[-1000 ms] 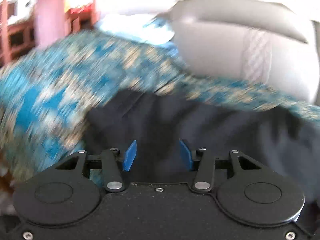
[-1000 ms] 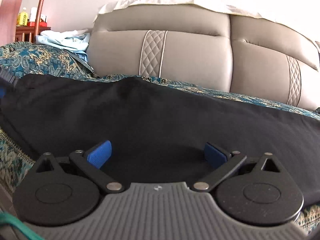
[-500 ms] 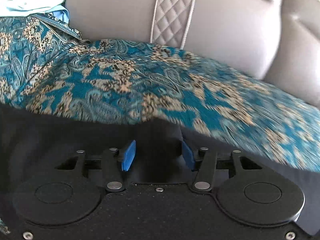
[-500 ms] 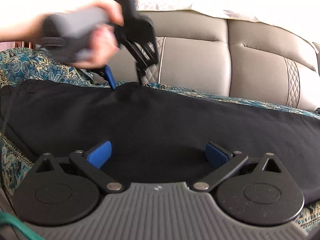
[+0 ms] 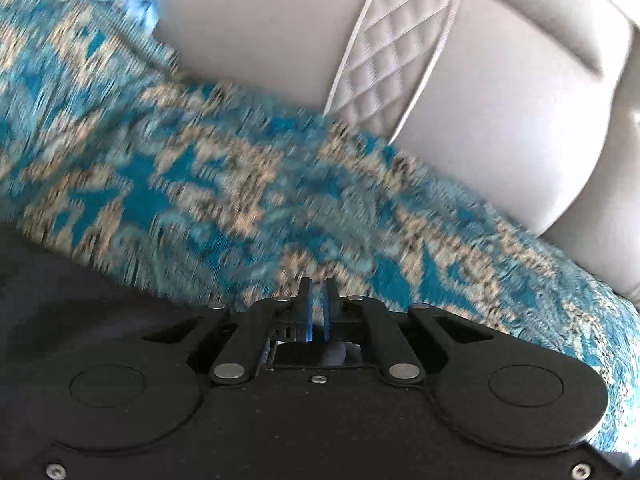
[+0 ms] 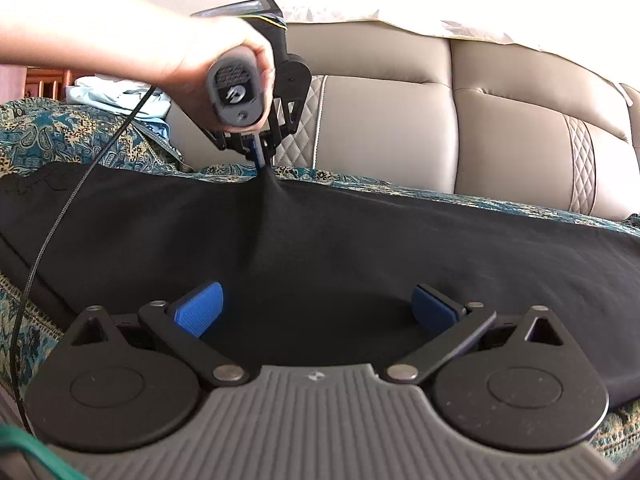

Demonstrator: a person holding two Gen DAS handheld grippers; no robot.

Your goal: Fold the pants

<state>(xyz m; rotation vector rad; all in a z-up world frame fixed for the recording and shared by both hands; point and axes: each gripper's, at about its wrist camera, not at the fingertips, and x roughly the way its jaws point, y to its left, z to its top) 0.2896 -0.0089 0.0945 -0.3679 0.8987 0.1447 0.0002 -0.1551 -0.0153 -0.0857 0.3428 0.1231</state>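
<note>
Black pants (image 6: 360, 248) lie spread across a sofa seat covered by a teal patterned throw (image 6: 80, 136). In the right wrist view my left gripper (image 6: 260, 160) is shut on the far edge of the pants and pulls it up into a small peak. In the left wrist view its blue fingers stand almost together (image 5: 317, 312) over the throw (image 5: 240, 200), with dark cloth (image 5: 60, 280) at the lower left. My right gripper (image 6: 316, 312) is open and empty, low over the near edge of the pants.
A grey leather sofa back (image 6: 440, 120) with quilted strips rises behind the seat. Light blue clothes (image 6: 116, 96) lie at the far left. A black cable (image 6: 60, 220) hangs from my left gripper across the pants.
My left gripper has closed on the far edge of the pants and lifted it into a peak. The right gripper has stayed open in place.
</note>
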